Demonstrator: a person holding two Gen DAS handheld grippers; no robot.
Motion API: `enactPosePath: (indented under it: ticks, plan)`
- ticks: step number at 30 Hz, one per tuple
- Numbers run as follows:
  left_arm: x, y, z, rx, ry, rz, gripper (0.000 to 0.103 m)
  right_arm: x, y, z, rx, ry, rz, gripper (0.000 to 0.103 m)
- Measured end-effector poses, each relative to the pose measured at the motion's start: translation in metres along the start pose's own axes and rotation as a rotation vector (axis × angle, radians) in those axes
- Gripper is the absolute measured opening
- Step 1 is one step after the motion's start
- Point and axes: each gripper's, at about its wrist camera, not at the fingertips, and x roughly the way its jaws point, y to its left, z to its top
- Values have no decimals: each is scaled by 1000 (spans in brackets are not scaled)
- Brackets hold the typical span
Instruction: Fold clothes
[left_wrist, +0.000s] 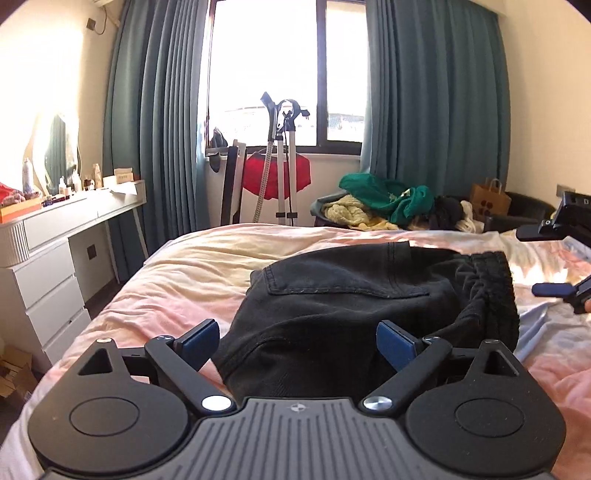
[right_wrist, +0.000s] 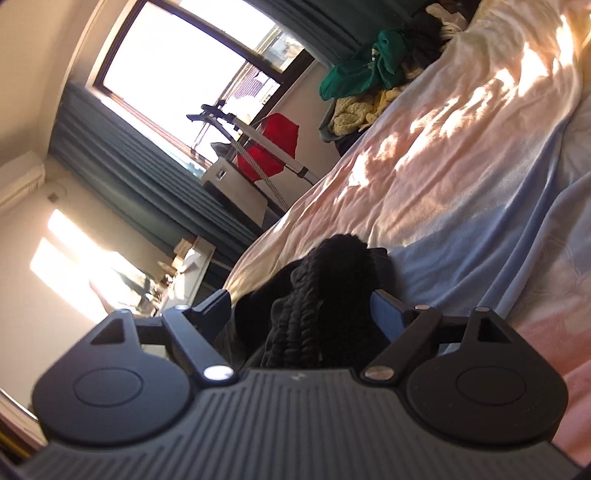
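Note:
Folded black pants (left_wrist: 354, 306) with a back pocket and gathered waistband lie on the pink and blue bedspread (left_wrist: 192, 266). My left gripper (left_wrist: 299, 341) is open, its blue pads on either side of the pants' near edge. My right gripper (right_wrist: 301, 312) is open and rolled sideways, with the black waistband (right_wrist: 325, 291) bunched between its fingers. The right gripper also shows in the left wrist view (left_wrist: 554, 258) at the right edge, beside the waistband.
A pile of green, yellow and black clothes (left_wrist: 388, 203) sits past the bed's far edge. A garment steamer stand (left_wrist: 284, 158) and red cloth stand by the window. A white dresser (left_wrist: 55, 258) with bottles is on the left. A paper bag (left_wrist: 489, 201) stands at the far right.

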Motion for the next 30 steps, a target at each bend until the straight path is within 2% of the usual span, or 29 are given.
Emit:
enactPosePath:
  ticks: [3, 6, 8, 9, 10, 11, 13, 14, 18, 20, 25, 29, 30]
  plan:
    - [5, 2, -8, 45, 99, 45, 92, -4, 20, -22, -105, 40, -12, 85]
    - [13, 4, -16, 48, 182, 37, 88, 5, 21, -35, -115, 70, 2, 85]
    - [16, 2, -20, 68, 197, 58, 86, 18, 19, -38, -140, 84, -13, 74]
    - [18, 1, -24, 76, 200, 76, 86, 24, 18, -40, -149, 99, -20, 63]
    - [19, 2, -27, 69, 201, 91, 86, 29, 17, -41, -155, 122, -26, 48]
    - [21, 5, -26, 48, 206, 94, 86, 31, 17, -43, -169, 135, -30, 41]
    - [24, 14, -26, -4, 212, 99, 85, 29, 23, -45, -224, 132, -36, 34]
    - [22, 21, -24, -46, 206, 100, 84, 25, 29, -43, -274, 113, -45, 11]
    - [18, 45, -22, -208, 214, 74, 85, 2, 36, -20, -325, 30, -27, 11]
    - [19, 53, -23, -275, 234, 46, 85, 3, 31, -18, -333, 36, -46, 11]
    - [21, 51, -28, -270, 271, 43, 85, 25, 11, -30, -319, 107, -142, 12]
    - [10, 57, -21, -345, 271, -14, 85, 20, 2, -26, -209, 110, -104, 17]
    - [6, 60, -18, -372, 265, -37, 88, 17, 0, -25, -177, 113, -91, 18]
